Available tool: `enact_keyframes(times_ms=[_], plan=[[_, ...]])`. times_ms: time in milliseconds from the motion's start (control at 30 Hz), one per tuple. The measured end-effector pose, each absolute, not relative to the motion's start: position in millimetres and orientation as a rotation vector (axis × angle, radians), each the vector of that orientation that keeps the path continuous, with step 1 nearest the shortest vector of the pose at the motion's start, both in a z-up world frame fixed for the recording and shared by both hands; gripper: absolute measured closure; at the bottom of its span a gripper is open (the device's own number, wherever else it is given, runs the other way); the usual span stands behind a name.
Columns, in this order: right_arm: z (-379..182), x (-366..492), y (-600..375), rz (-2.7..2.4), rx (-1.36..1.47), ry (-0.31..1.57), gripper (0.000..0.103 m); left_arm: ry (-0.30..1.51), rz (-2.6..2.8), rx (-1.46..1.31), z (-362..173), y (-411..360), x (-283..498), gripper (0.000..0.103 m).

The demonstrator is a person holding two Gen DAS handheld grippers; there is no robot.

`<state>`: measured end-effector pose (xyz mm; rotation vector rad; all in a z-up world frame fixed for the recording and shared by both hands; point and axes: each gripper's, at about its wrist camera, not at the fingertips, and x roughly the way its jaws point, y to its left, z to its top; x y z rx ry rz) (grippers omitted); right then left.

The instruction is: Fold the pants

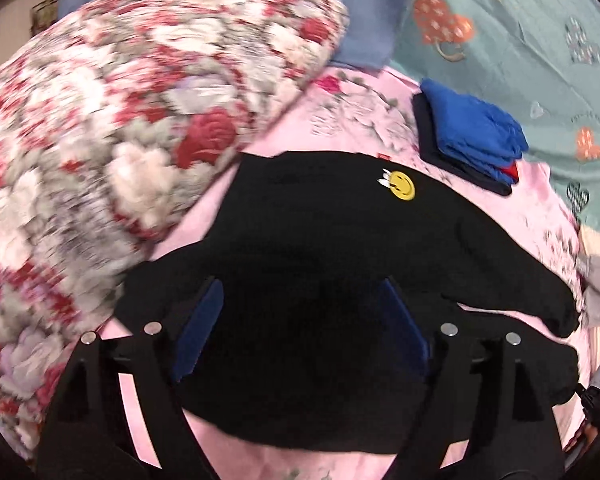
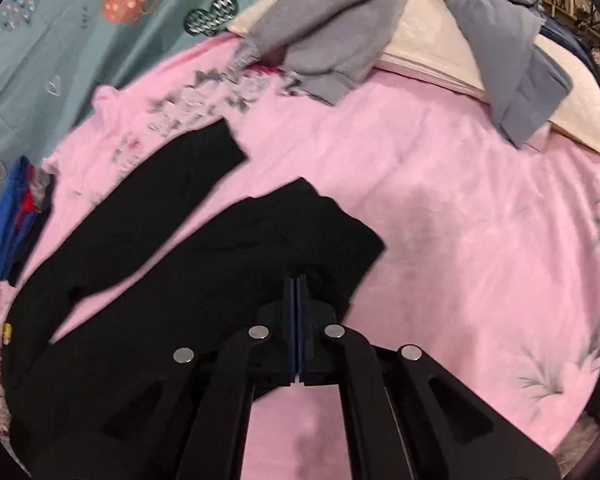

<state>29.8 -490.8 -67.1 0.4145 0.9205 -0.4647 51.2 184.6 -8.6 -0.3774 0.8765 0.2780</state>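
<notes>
left tongs (image 1: 300, 320): spread wide over the waist end of the black pants (image 1: 340, 240) (smiley patch (image 1: 402, 185) near the top) | right tongs (image 2: 298, 292): pinched closed on one leg's hem | pants (image 2: 148, 280): flat on the pink bed sheet (image 2: 460, 240), legs apart | folded blue clothes (image 1: 476, 136): beside the pants

We see a pink sheet (image 2: 440, 208) | floral quilt (image 1: 112, 136) bunched at left | folded blue clothes (image 1: 476, 136) stacked on it | grey garments (image 2: 340, 36) over a cream pillow (image 2: 428, 60)
</notes>
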Motion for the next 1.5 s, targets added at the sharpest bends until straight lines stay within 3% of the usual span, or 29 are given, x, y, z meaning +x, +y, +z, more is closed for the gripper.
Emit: enact_keyframes(times_ms=[67, 133, 200, 267, 367, 433, 500, 533, 567, 600, 633, 733, 833, 900, 967, 1067, 1133, 1300, 1500], plan=[[-72, 32, -498, -0.468, 0.391, 0.959, 0.102, 0.890, 0.262, -0.336, -11, 178, 67, 0.017], [-59, 27, -505, -0.514, 0.433, 0.905, 0.081, 0.890, 0.250, -0.298, -10, 173, 80, 0.015], [-29, 36, -501, -0.513, 0.396, 0.761, 0.026, 0.876, 0.240, -0.261, -5, 166, 91, 0.013], [-15, 62, -493, -0.438, 0.335, 0.700, 0.013, 0.849, 0.218, -0.250, 0, 158, 97, 0.011], [-26, 132, -488, -0.344, 0.311, 0.785, 0.013, 0.817, 0.183, -0.245, 8, 148, 101, 0.008], [-46, 168, -491, -0.349, 0.309, 0.886, 0.019, 0.802, 0.159, -0.249, 9, 144, 99, 0.007], [-73, 196, -489, -0.317, 0.355, 0.991, 0.051, 0.783, 0.136, -0.247, 9, 141, 97, 0.005], [-77, 201, -484, -0.311, 0.358, 1.001, 0.054, 0.781, 0.133, -0.243, 8, 140, 96, 0.004], [-76, 205, -477, -0.295, 0.319, 0.988, 0.077, 0.785, 0.130, -0.234, 5, 141, 98, 0.004], [-75, 209, -470, -0.260, 0.286, 0.998, 0.085, 0.792, 0.135, -0.230, 2, 143, 101, 0.004], [-71, 210, -466, -0.260, 0.259, 0.991, 0.086, 0.797, 0.141, -0.230, 0, 145, 103, 0.004], [-46, 203, -475, -0.366, 0.171, 0.853, 0.087, 0.790, 0.204, -0.235, -11, 159, 116, 0.004], [-51, 218, -499, -0.419, 0.171, 0.875, 0.083, 0.794, 0.230, -0.226, -18, 168, 131, 0.004], [-68, 232, -503, -0.459, 0.114, 1.019, 0.051, 0.827, 0.247, -0.191, -25, 175, 146, 0.004], [-55, 226, -497, -0.512, 0.074, 0.936, 0.039, 0.844, 0.232, -0.161, -29, 179, 157, 0.004], [-29, 223, -481, -0.518, 0.063, 0.801, 0.031, 0.877, 0.247, -0.084, -36, 181, 178, 0.004], [-27, 236, -460, -0.391, 0.112, 0.788, 0.030, 0.905, 0.254, -0.075, -41, 184, 192, 0.004], [-69, 270, -385, 0.033, 0.153, 1.023, 0.037, 0.971, 0.223, -0.114, -57, 185, 217, 0.005], [-72, 280, -385, -0.231, 0.070, 0.964, 0.038, 1.060, 0.282, -0.094, -78, 184, 243, 0.011]])
